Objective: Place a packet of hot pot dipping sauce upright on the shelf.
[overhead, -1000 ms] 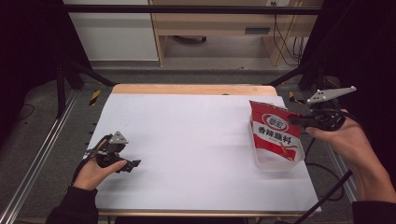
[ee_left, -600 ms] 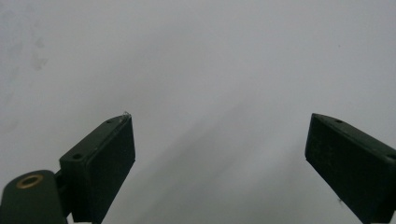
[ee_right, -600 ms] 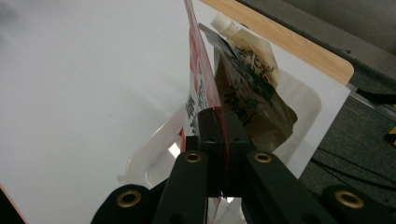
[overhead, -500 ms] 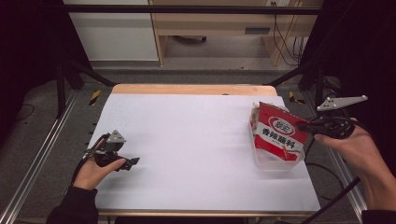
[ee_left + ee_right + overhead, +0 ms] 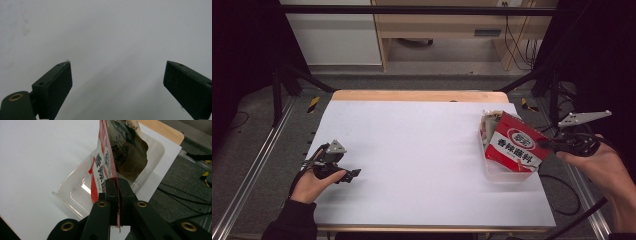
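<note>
**Sauce packet going into the clear tub**

The right gripper (image 5: 117,195) is clenching its jaws on the lower edge of a red sauce packet (image 5: 515,148), pinching the thin foil flat so that the packet is hanging edge-on above a clear plastic tub (image 5: 77,197). Holding it by one edge is keeping the body of the packet free to slide down into the tub; in the right gripper view a darker packet (image 5: 127,152) seems to be standing behind the red one inside the tub, though the angle is making that hard to confirm. The packet is leaning over the tub's near wall, partly inside it.

The left gripper (image 5: 117,82) is resting far to the left of the tub, near the front edge, its jaws standing wide apart with nothing between them; it appears to be simply waiting out of the way.

The tub is sitting at the right side of a white sheet (image 5: 422,150) covering a wooden table (image 5: 412,95). Beyond the tub, a grey floor, metal frame legs and loose cables are showing around a pale wooden bench.
</note>
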